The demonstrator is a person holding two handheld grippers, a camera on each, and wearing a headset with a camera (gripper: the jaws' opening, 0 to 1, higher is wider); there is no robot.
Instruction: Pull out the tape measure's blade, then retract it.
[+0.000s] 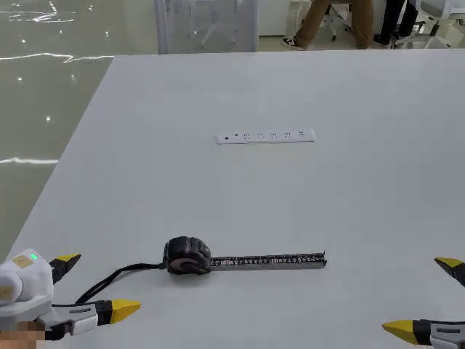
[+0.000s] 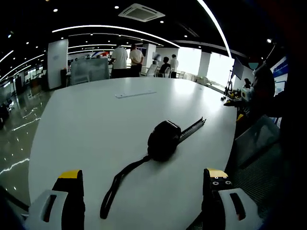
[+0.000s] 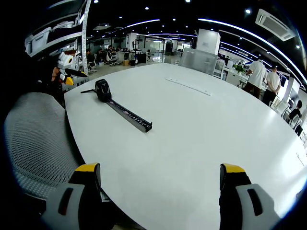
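Note:
A black tape measure (image 1: 187,256) lies on the white table (image 1: 276,196), its blade (image 1: 267,261) pulled out to the right and lying flat, its black wrist strap (image 1: 109,282) trailing left. My left gripper (image 1: 93,285) is open at the table's near left corner, a short way behind the strap; its view has the tape measure (image 2: 163,140) and strap (image 2: 120,182) ahead between the jaws. My right gripper (image 1: 429,298) is open at the near right, apart from the blade's end; its view shows the tape measure (image 3: 102,89) and blade (image 3: 129,115) far to the left.
A white power strip (image 1: 266,136) lies flat at the table's middle, farther back. A mesh chair (image 3: 36,139) stands by the near edge. People stand and walk beyond the far side of the table. A glossy floor lies to the left.

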